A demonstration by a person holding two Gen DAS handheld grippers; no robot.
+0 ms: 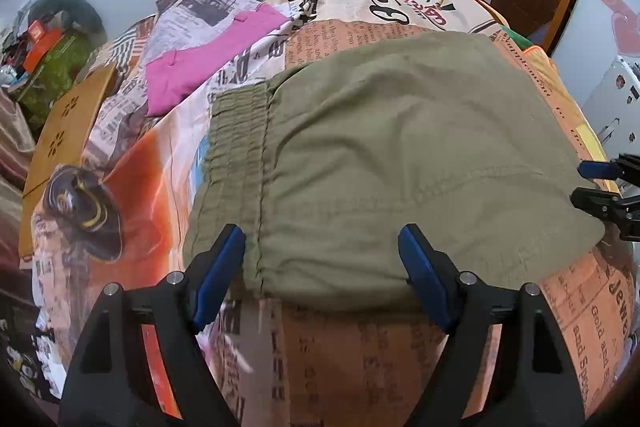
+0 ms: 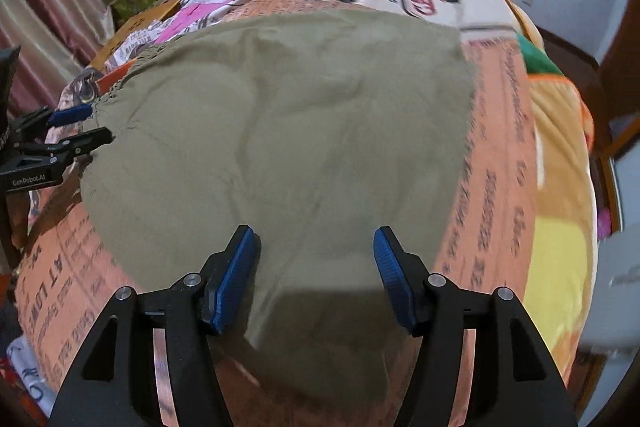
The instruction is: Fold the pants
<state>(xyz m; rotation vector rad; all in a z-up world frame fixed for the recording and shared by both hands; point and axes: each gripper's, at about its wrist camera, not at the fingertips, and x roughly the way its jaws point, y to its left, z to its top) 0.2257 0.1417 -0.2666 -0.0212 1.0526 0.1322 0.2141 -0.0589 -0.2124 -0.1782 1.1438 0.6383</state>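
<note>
Lying beyond olive pants (image 1: 400,155): pink garment (image 1: 208,63).

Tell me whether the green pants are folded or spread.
Folded, it seems: the pants lie as a compact block on the bedspread, waistband at one end, no separate legs showing.

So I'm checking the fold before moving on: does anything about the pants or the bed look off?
Mostly tidy. The olive pants lie folded but with soft wrinkles across the middle. A pink garment lies loose on the newspaper-print bedspread beyond the waistband. Both grippers' jaws are open, holding nothing.
</note>
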